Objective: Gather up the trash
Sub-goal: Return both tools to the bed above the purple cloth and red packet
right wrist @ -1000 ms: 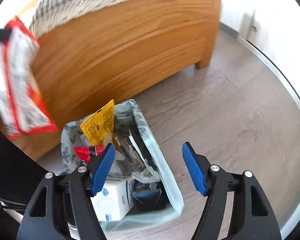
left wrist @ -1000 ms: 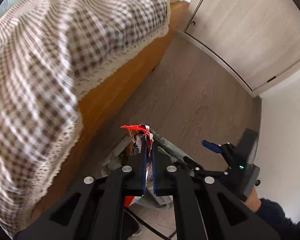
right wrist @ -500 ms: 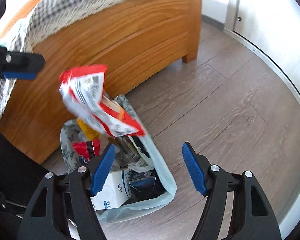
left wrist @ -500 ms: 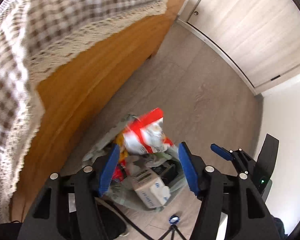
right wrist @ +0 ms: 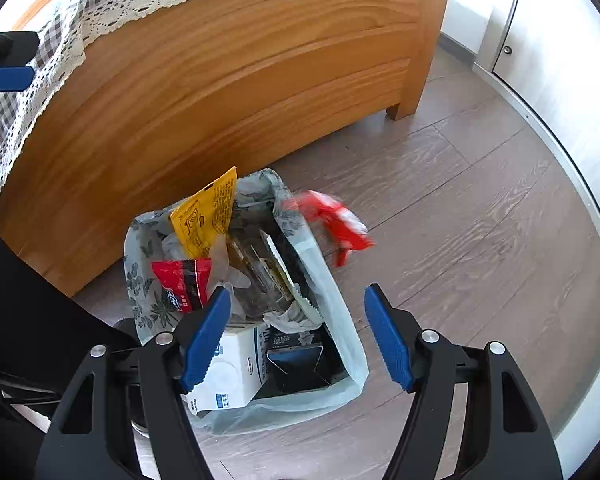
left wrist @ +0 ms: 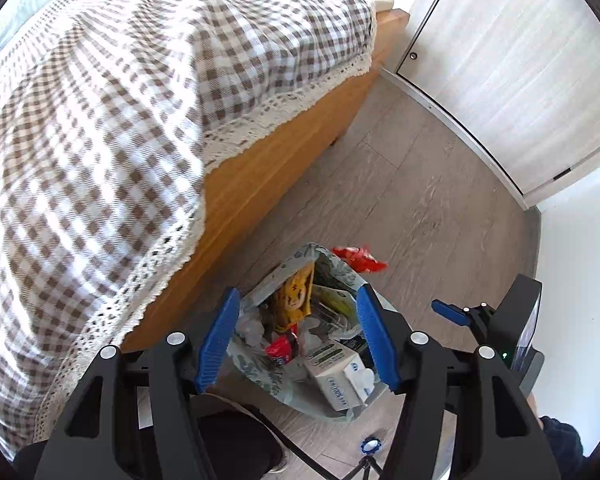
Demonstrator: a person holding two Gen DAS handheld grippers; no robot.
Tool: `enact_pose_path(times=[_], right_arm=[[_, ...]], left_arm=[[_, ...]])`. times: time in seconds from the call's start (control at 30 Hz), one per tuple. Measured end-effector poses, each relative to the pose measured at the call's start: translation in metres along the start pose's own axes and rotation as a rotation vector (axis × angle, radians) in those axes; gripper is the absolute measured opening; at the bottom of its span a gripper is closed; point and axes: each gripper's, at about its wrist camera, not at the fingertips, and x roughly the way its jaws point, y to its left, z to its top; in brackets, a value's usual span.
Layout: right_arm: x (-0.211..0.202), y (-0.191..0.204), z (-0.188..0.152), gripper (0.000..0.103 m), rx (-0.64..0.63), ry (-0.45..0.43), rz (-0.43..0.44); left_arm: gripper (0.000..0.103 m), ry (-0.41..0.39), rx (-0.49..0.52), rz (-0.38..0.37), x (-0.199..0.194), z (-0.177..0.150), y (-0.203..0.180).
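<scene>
Item: red wrapper (right wrist: 334, 224), on the floor (right wrist: 460, 208) just beside the trash bag (right wrist: 340, 320), outside it. My left gripper (left wrist: 298, 336) and right gripper (right wrist: 298, 336): jaws wide, empty. Advice: regrasp the wrapper, release lower over the bag's mouth.

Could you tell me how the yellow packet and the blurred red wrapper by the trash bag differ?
The yellow packet stands inside the bag, sharp and propped upright; the red wrapper is outside its rim, over the floor, motion-blurred. The packet is yellow with dark print; the wrapper is red and white. Both are snack-type trash.
</scene>
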Motion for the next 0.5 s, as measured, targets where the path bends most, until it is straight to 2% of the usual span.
enact_pose_path(times=[0.2, 0.3, 0.37, 0.5], right_arm=[[-0.011, 0.010, 0.010, 0.067, -0.019, -0.004, -0.032], [-0.024, 0.022, 0.023, 0.067, -0.045, -0.032, -0.043], [-0.036, 0.035, 0.037, 0.067, -0.081, -0.060, -0.055], [-0.066, 0.072, 0.078, 0.067, -0.163, -0.147, -0.056]], left_arm=[[0.058, -0.049, -0.029, -0.022, -0.024, 0.003, 0.021], [0.059, -0.131, -0.044, -0.041, -0.052, 0.006, 0.039], [0.064, -0.198, -0.069, -0.044, -0.077, 0.008, 0.056], [0.067, -0.331, -0.161, -0.037, -0.129, 0.005, 0.115]])
